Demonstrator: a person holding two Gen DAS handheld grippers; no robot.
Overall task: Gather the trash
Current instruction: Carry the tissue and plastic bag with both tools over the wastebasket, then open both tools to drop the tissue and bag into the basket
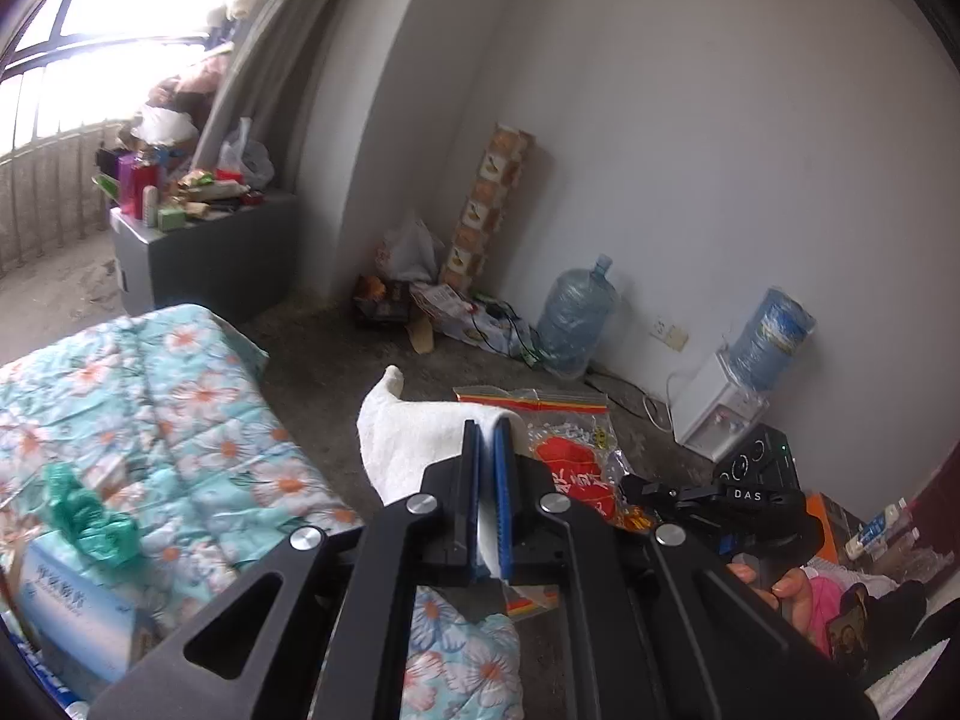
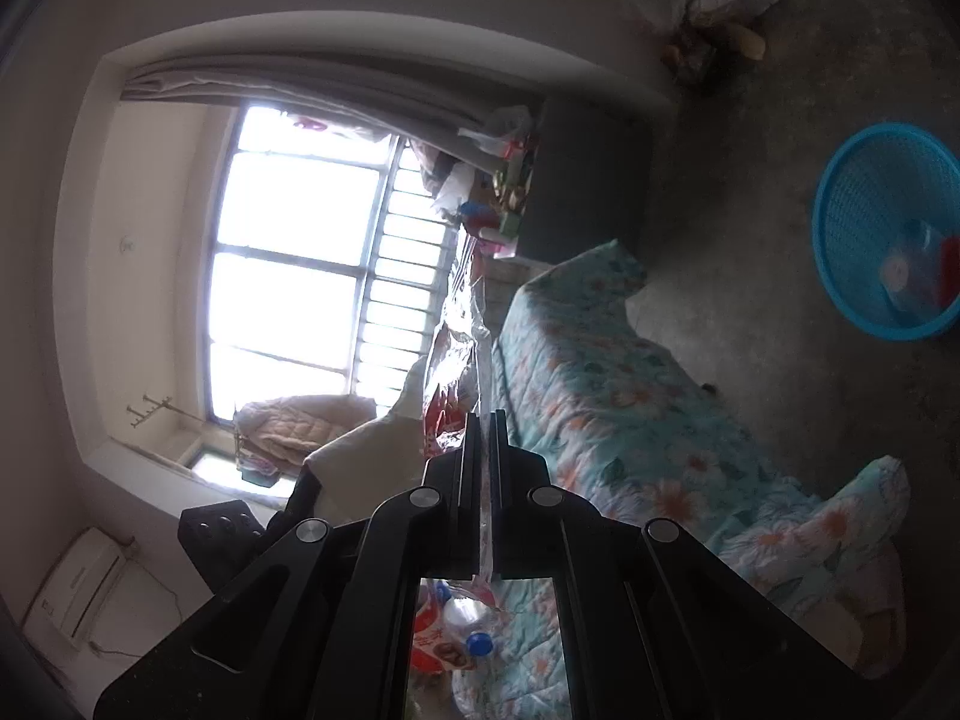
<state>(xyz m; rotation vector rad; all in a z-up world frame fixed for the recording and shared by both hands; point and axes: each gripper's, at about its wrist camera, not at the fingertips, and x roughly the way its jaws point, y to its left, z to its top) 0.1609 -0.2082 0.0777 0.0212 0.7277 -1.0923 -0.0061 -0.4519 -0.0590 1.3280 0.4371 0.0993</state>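
My left gripper (image 1: 487, 429) is shut on a white paper towel (image 1: 408, 438) and holds it up above the floor. My right gripper (image 2: 485, 417) is shut on a clear plastic snack bag with red print (image 2: 459, 354); the same bag (image 1: 570, 456) shows in the left wrist view, just right of the towel. The right gripper's body (image 1: 720, 501) sits at the bag's lower right there. A blue plastic basket (image 2: 864, 198) with a few items inside stands on the floor at the right of the right wrist view.
A bed with a teal floral quilt (image 1: 168, 420) carries a crumpled green bag (image 1: 84, 510) and a tissue box (image 1: 78, 606). A grey cabinet (image 1: 210, 258) with clutter stands by the window. Water jugs (image 1: 576, 315) and a dispenser (image 1: 720, 414) line the wall.
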